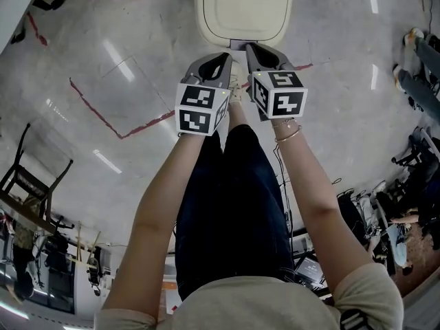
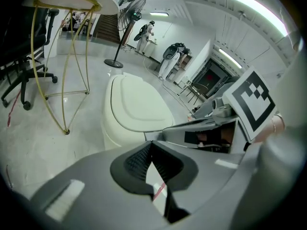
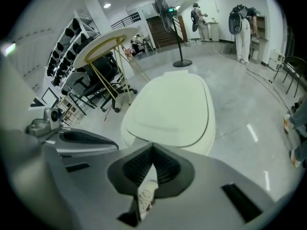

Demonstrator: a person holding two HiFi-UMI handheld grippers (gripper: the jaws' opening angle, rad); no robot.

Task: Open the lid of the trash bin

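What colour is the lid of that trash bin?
Plain cream; the lid shows best in the right gripper view.

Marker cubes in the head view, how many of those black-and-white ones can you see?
2. One black-and-white marker cube sits on the left gripper, a second cube on the right gripper, both near the cream plastic trash bin. None seems hidden.

Both arms straight out toward the trash bin, with the grippers side by side at its near edge. Left gripper: jaws closed tip to tip, nothing between them, tips just short of the bin. Right gripper: same state, jaws together and empty, slightly closer to the bin — can't tell if it touches. Left forearm and right forearm run near parallel. Bracelet on the right wrist.
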